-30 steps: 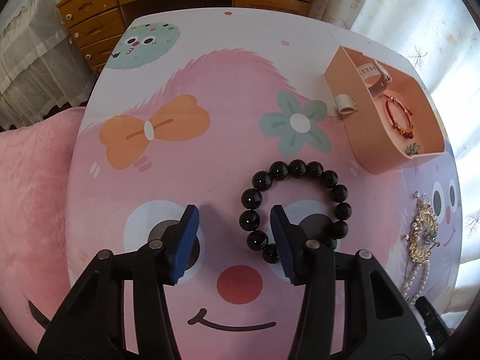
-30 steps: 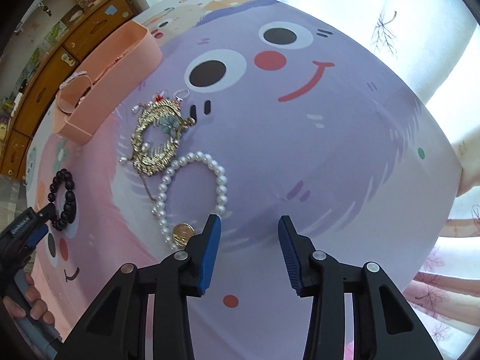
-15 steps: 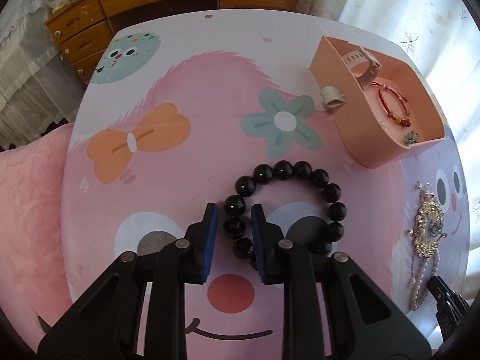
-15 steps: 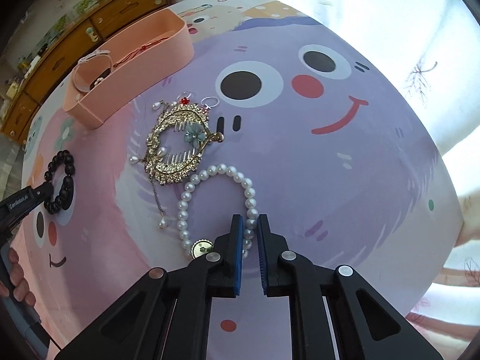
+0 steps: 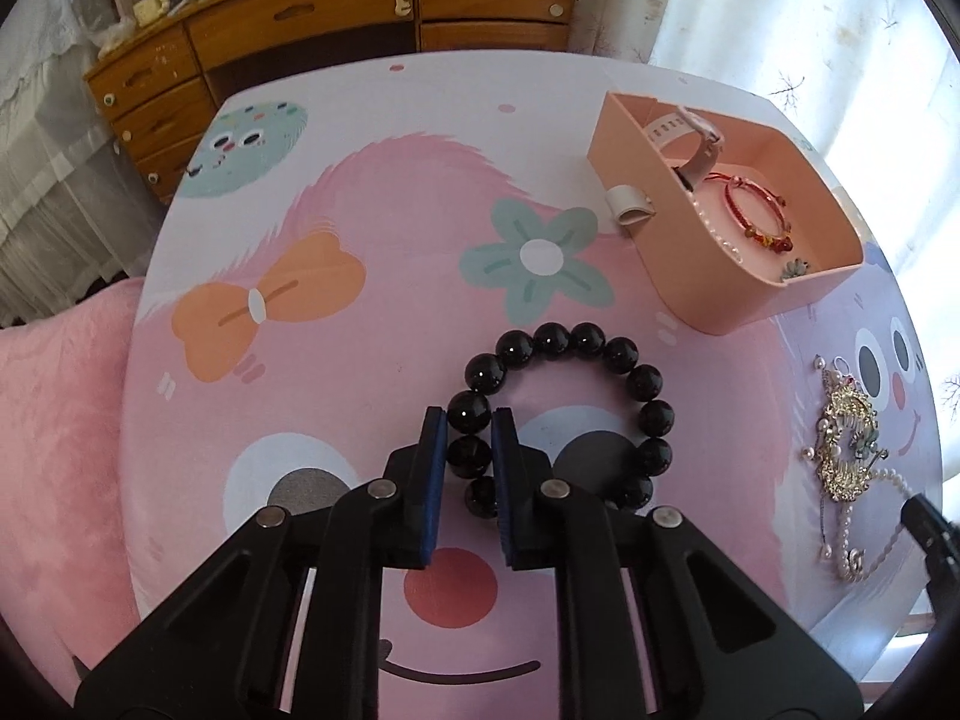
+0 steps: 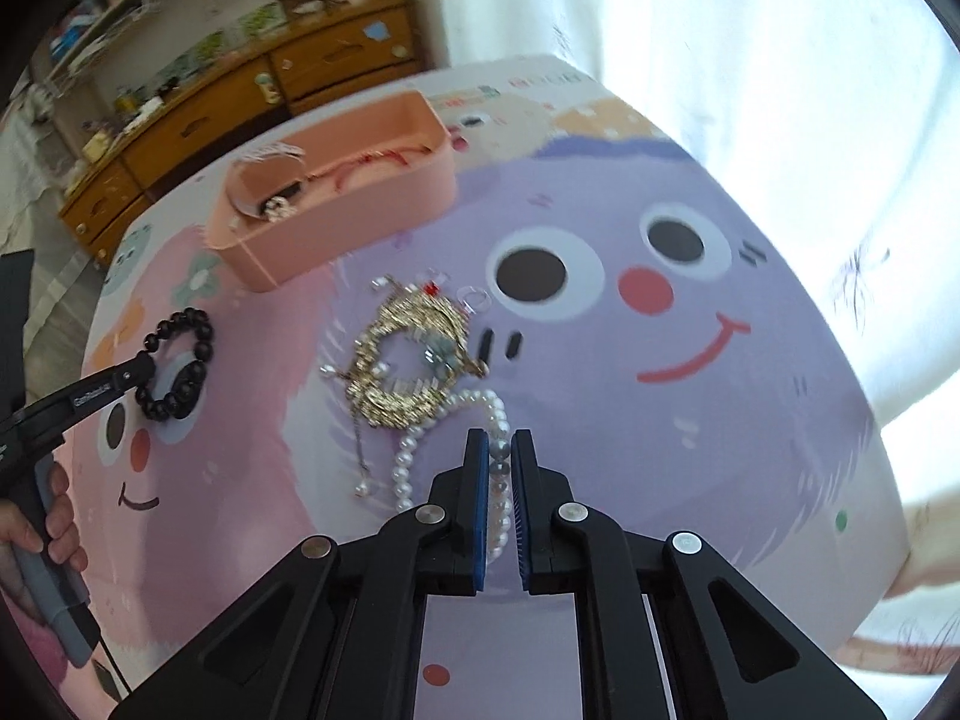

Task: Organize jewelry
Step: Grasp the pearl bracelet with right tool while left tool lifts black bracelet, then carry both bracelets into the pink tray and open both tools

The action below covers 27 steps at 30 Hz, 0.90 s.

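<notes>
- Jewelry lies spread over a cartoon-printed table (image 5: 360, 138); a black bead bracelet (image 5: 576, 408) rests at the centre of the left wrist view.
- Left gripper (image 5: 469, 462) is clamped on the bracelet's beads at its 9 o'clock side.
- Pink tray (image 5: 708, 276), at 2 o'clock from the bracelet, holds a watch (image 5: 696, 138) and a red cord bracelet (image 5: 756, 210).
- Right gripper (image 6: 498, 480) pinches a pearl strand (image 6: 408, 462) between nearly closed pads.
- Gold hair comb (image 6: 408, 360) lies at 11 o'clock, touching the pearls.
</notes>
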Motion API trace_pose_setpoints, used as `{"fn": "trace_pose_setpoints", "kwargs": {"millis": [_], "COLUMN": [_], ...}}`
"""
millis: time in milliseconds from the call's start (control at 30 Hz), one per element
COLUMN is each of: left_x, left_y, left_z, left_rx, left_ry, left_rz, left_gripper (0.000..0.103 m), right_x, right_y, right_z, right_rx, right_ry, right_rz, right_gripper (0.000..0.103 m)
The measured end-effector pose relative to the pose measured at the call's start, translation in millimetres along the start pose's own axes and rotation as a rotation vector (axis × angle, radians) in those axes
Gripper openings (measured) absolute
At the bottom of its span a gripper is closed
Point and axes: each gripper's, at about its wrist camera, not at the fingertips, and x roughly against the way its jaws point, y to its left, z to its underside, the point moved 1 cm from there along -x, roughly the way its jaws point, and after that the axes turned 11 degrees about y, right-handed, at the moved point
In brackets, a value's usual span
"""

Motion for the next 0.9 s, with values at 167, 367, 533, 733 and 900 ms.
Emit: {"fn": "trace_pose_setpoints", "kwargs": {"millis": [167,367,533,733,900], "left_x": [19,46,75,115,151], "left_y": [-8,-24,-43,-69,-87], "left_z": [6,7,6,1,-6], "left_rx": [-0.004,-0.010,-0.026,-0.043,-0.046], "left_ry": [-0.080,-0.128,-0.181,-0.231,-0.294], "left_rz": [-0.012,-0.004,0.005,0.040,0.067], "left_gripper": [0.012,0.012,0.012,0.012,0.012], "right_x": [25,51,69,87,101], "right_y": [12,16,10,3,-3], "right_z": [-5,-19,-33,-53,-67], "right_rx": [0.084,0.116,0.138,0.183,0.203], "right_ry": [-0.064,-0.114,-0.140,-0.173,-0.199], "right_rz": [-0.046,-0.123,-0.157,-0.179,-0.202], "right_gripper": [0.007,0.007,0.007,0.007,0.007]}}
